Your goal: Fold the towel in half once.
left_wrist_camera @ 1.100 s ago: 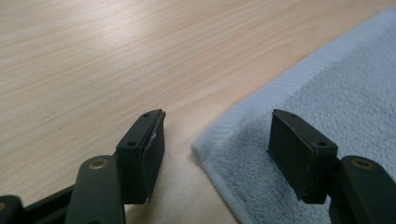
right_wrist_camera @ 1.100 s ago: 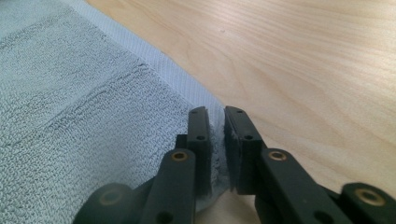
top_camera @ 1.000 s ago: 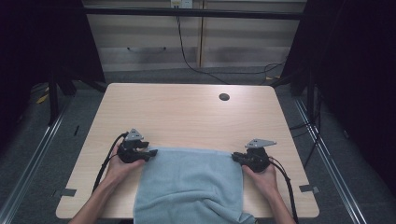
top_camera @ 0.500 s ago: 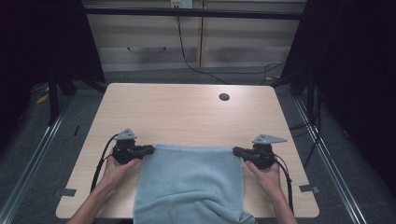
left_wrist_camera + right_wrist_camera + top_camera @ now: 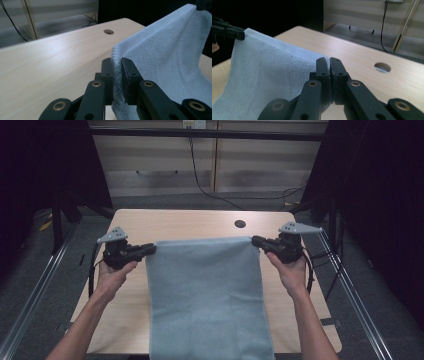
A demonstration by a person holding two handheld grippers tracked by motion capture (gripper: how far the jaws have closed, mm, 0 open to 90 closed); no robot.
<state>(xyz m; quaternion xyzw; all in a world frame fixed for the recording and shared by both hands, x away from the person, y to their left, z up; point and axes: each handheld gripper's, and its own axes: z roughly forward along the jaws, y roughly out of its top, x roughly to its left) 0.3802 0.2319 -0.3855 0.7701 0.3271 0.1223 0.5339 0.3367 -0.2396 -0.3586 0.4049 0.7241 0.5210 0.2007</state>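
A light blue towel (image 5: 210, 295) hangs stretched between my two grippers above the wooden table (image 5: 200, 222), and its lower part drapes over the near edge. My left gripper (image 5: 152, 249) is shut on the towel's top left corner. Its jaws have just been closing, and in the left gripper view the pads (image 5: 117, 62) pinch the hem of the towel (image 5: 170, 57). My right gripper (image 5: 255, 240) is shut on the top right corner. In the right gripper view its jaws (image 5: 330, 61) clamp the edge of the towel (image 5: 269, 67).
A round cable hole (image 5: 240, 224) lies in the table's far right part. Bare tabletop spreads behind the towel and to both sides. Dark curtains flank the table, with metal floor rails (image 5: 35, 295) alongside and a panelled wall with a hanging cable (image 5: 197, 175) behind.
Both hands have risen and carried the towel's far edge up off the table. The towel, which lay flat a second ago, now hangs as a taut sheet between the grippers.
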